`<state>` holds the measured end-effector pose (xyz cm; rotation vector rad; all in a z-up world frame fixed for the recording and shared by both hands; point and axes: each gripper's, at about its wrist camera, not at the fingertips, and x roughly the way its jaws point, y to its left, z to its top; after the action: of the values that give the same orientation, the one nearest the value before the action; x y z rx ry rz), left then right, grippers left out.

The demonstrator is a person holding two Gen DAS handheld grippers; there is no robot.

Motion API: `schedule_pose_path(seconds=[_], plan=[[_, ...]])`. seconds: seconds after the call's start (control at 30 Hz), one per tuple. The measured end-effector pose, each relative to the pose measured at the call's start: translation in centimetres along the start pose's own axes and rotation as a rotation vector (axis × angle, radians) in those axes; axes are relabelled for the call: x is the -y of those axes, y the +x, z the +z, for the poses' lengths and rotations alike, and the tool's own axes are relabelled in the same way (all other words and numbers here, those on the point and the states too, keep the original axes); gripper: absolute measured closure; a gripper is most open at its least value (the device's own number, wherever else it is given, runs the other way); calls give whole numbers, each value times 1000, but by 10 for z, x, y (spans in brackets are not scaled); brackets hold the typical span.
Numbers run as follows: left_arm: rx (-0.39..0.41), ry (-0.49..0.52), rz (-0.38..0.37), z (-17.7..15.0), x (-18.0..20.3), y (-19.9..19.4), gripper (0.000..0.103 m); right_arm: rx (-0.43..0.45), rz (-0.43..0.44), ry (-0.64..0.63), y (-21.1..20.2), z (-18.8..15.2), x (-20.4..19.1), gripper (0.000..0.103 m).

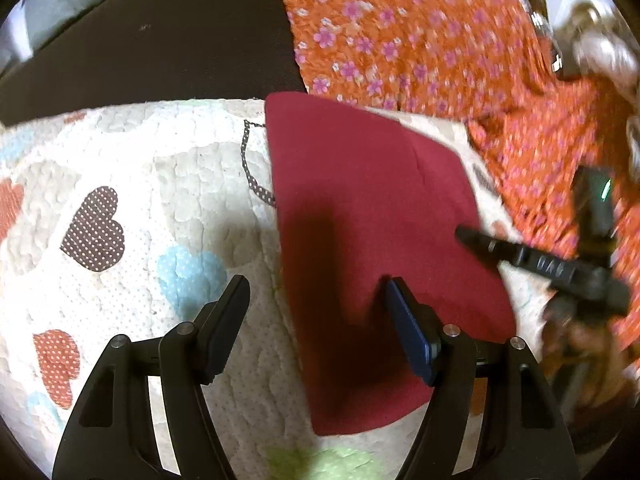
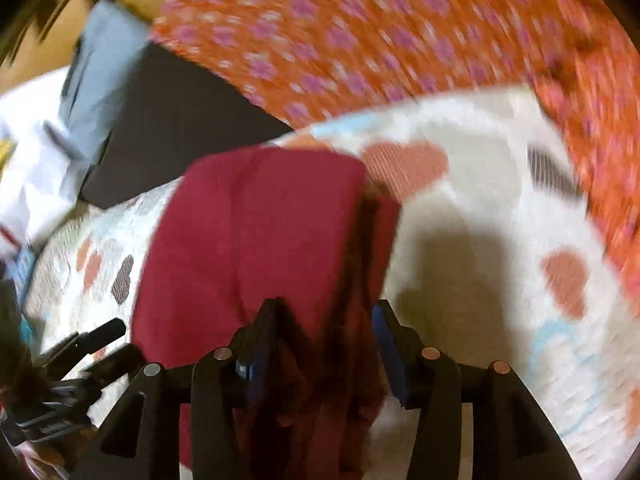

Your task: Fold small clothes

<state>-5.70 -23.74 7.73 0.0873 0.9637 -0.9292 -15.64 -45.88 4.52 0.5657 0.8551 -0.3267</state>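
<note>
A: Dark red knit, that was the garment (image 1: 372,240) — folded into a flat panel and lying on the white quilt (image 1: 132,184) with the stitched hearts.

B: And the tools around it?

A: The left gripper (image 1: 316,304) hung over its near left edge with the jaws spread wide. One finger stood above the quilt, the blue-padded one above the red cloth, and nothing was pinched between them.

B: The right one?

A: In the right wrist view the right gripper (image 2: 326,312) was over the garment's near right edge, jaws parted. A fold of the red cloth lay between them, but the pads were not pressing on it; that view was blurred. From the left wrist view, its black finger pointed across the garment's right side.

B: What lay beyond?

A: An orange cloth with pink flowers (image 1: 420,40) past the quilt's far edge, a dark surface (image 1: 160,48) to the left of it, and a pale blue fabric (image 2: 100,76) further off.
</note>
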Motion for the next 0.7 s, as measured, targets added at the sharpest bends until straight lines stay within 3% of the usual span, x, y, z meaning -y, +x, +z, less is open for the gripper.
schedule_pose_path(seconds=[0.07, 0.1, 0.23, 0.4, 0.5, 0.53, 0.6, 0.63, 0.7], plan=[[6, -69, -39, 11, -10, 0, 29, 11, 74, 97, 3, -1, 20, 43], [6, -99, -57, 15, -14, 2, 23, 16, 88, 113, 4, 1, 25, 41], [-11, -198, -117, 29, -27, 23, 21, 1, 182, 123, 13, 4, 35, 39], [-85, -180, -166, 30, -22, 53, 21, 9, 289, 164, 30, 6, 44, 29], [-65, -193, -198, 25, -20, 62, 21, 11, 317, 124, 38, 8, 35, 27], [-51, -192, -200, 25, -19, 63, 21, 13, 304, 106, 39, 8, 30, 29], [-52, -155, -198, 25, -13, 62, 36, 11, 299, 84, 38, 11, 22, 45], [-51, -139, -189, 25, -11, 58, 38, 22, 281, 67, 33, 11, 18, 53], [-55, -99, -180, 26, -4, 45, 45, 49, 241, 13, 20, 9, 6, 58]])
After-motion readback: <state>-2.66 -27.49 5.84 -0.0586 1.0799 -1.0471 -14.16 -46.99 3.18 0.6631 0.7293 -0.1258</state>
